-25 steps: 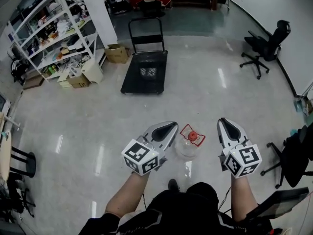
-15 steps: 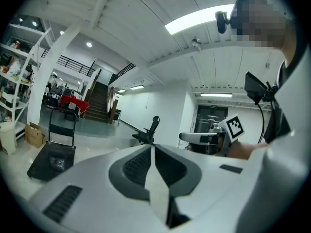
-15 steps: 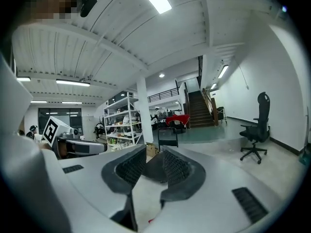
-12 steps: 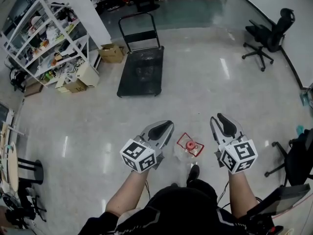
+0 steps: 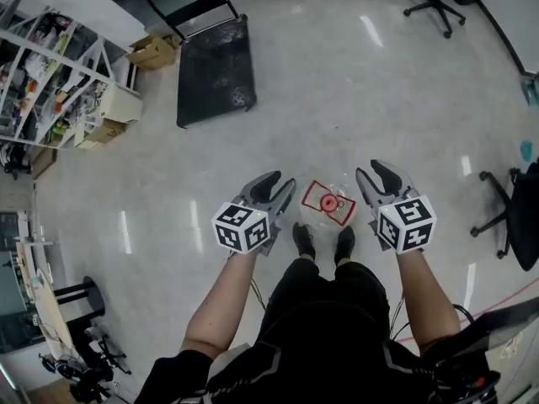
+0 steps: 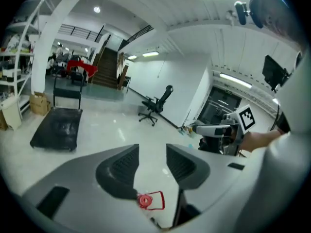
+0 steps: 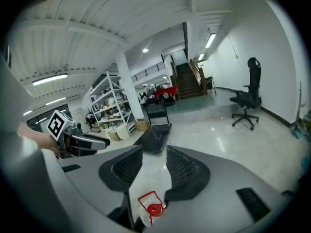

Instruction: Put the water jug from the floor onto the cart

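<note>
The water jug [image 5: 327,206] is clear, with a red cap and a red handle, and it stands on the floor just in front of the person's shoes. My left gripper [image 5: 274,188] is low at its left and my right gripper [image 5: 380,178] at its right, neither touching it. Both sets of jaws are opening with nothing between them. In the left gripper view the red cap [image 6: 145,201] shows below the left gripper [image 6: 152,152]. In the right gripper view the cap [image 7: 154,209] lies below the right gripper [image 7: 154,155]. The black flat cart [image 5: 215,70] stands well beyond the jug.
White shelving [image 5: 50,66] and cardboard boxes [image 5: 156,51] line the far left beside the cart. Office chairs stand at the far right [image 5: 434,2] and the right edge [image 5: 515,225]. A stool [image 5: 72,293] is at the lower left. The floor is glossy.
Both grippers have sunk from above the jug to either side of it, and their jaws have gone from shut to open. The person has stepped up to the jug and looks further down.
</note>
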`<state>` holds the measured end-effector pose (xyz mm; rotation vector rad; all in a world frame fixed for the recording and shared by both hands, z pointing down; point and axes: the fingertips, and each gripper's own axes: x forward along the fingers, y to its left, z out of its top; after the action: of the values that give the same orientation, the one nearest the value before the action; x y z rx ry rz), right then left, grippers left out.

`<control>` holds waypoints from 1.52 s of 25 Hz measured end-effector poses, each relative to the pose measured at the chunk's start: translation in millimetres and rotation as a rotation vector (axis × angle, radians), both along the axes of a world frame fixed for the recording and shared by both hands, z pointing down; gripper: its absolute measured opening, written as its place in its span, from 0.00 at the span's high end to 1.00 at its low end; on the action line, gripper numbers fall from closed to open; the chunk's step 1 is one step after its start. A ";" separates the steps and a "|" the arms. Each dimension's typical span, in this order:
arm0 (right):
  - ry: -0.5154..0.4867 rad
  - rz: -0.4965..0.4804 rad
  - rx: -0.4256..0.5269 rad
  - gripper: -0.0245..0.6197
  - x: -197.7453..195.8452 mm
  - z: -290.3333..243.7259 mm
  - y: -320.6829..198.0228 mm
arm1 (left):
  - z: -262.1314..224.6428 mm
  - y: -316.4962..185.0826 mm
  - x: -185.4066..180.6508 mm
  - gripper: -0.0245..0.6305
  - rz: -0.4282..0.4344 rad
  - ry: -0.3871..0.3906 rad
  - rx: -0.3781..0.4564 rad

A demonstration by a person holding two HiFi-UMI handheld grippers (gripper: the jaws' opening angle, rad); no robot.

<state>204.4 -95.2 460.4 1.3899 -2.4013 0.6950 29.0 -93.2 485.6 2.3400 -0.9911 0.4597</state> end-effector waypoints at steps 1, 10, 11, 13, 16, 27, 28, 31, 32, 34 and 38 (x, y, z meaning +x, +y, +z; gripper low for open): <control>0.004 0.017 -0.042 0.75 1.6 24.1 0.2 | 26.3 -2.7 -1.0 0.72 0.011 -0.017 -0.050; 0.012 0.136 -0.402 0.73 11.0 254.3 44.9 | 246.9 3.2 6.5 0.67 0.103 -0.148 -0.354; 0.008 0.149 -0.439 0.73 11.1 275.1 53.3 | 265.5 7.0 9.1 0.67 0.117 -0.157 -0.377; 0.007 0.177 -0.496 0.73 11.8 309.8 66.5 | 298.4 13.8 13.4 0.67 0.155 -0.181 -0.412; -0.003 0.211 -0.561 0.72 11.0 345.2 82.2 | 336.8 23.3 16.6 0.67 0.221 -0.231 -0.441; -0.066 0.288 -0.680 0.72 3.2 416.1 109.3 | 415.9 41.4 28.3 0.68 0.237 -0.263 -0.549; -0.074 0.290 -0.688 0.72 1.9 418.2 109.8 | 419.4 43.2 27.9 0.68 0.236 -0.262 -0.561; -0.083 0.272 -0.706 0.78 -2.9 418.5 108.5 | 422.7 45.5 26.3 0.88 0.223 -0.260 -0.583; -0.091 0.279 -0.708 0.79 -3.2 417.2 106.6 | 422.2 45.8 26.2 0.88 0.210 -0.249 -0.597; -0.103 0.291 -0.716 0.81 -4.7 413.8 104.2 | 420.0 50.4 27.4 0.88 0.195 -0.226 -0.629; -0.106 0.269 -0.721 0.81 -11.1 394.1 98.8 | 401.7 58.4 29.9 0.88 0.162 -0.201 -0.657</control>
<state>193.3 3.5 854.5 1.3596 -1.7353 1.5406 58.9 -34.8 887.3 1.8002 -0.6051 0.9399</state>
